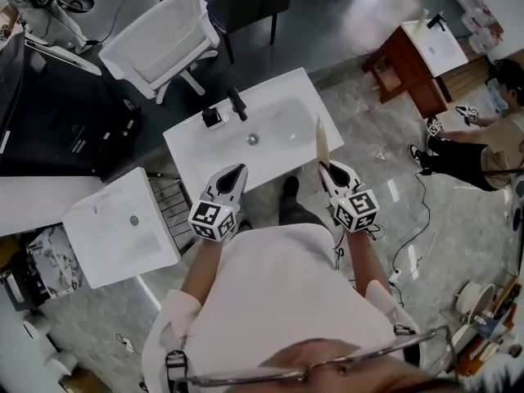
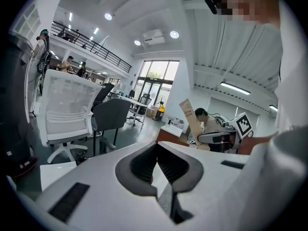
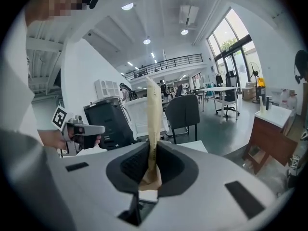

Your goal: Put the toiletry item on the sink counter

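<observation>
The toiletry item is a long, flat tan box [image 1: 322, 142]. It stands upright in my right gripper [image 1: 326, 168], just off the right front corner of the white sink counter [image 1: 192, 150]. In the right gripper view the pads of that gripper [image 3: 150, 165] are shut on the tan box's [image 3: 153, 124] lower end. My left gripper [image 1: 237, 170] hovers at the counter's front edge. Its jaws [image 2: 156, 162] meet with nothing between them. The left gripper view also shows the box [image 2: 190, 117] in the right gripper [image 2: 219, 137].
The counter has an oval basin [image 1: 278, 125], a black faucet [image 1: 237, 103] and a small dark item [image 1: 212, 118] at the back. A second white sink unit [image 1: 115, 236] stands at left, a white chair [image 1: 164, 39] behind, a wooden vanity [image 1: 413, 56] and a seated person [image 1: 483, 146] at right.
</observation>
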`<state>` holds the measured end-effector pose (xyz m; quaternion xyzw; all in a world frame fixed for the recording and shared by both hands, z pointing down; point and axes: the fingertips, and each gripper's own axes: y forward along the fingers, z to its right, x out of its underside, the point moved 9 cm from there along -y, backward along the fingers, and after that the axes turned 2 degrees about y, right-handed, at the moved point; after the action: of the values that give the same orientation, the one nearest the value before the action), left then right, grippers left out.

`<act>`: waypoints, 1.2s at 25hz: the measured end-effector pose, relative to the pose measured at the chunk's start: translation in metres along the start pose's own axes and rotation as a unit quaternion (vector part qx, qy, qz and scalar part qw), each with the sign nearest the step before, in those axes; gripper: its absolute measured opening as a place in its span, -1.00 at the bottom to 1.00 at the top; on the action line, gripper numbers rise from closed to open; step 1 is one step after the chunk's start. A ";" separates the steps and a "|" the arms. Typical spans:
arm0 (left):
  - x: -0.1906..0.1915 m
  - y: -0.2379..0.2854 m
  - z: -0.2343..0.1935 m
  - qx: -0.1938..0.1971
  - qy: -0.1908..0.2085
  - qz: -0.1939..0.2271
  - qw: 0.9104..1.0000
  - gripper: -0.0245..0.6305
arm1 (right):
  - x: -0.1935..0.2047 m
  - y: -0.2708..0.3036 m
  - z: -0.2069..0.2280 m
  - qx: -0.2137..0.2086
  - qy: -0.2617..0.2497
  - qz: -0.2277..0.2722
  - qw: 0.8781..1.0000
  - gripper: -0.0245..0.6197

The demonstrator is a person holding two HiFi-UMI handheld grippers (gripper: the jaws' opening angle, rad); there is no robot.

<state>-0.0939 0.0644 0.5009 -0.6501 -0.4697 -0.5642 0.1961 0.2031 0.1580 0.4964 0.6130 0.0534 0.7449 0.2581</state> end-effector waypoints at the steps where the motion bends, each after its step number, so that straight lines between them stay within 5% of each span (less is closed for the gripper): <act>1: -0.002 0.008 0.002 -0.005 -0.001 0.000 1.000 -0.91 | -0.003 0.003 0.009 -0.006 0.000 -0.002 1.000 -0.81; 15: -0.031 0.107 0.013 -0.079 -0.021 0.011 0.997 -0.91 | -0.048 0.054 0.128 -0.078 -0.019 -0.031 0.996 -0.81; 30: -0.034 0.123 0.009 -0.154 -0.046 0.018 0.987 -0.91 | -0.065 0.108 0.164 -0.148 -0.056 -0.067 0.985 -0.81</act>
<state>0.0159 -0.0008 0.5007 -0.7063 -0.3737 -0.5957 0.0815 0.3301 -0.0035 0.5213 0.6038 -0.0308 0.6901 0.3978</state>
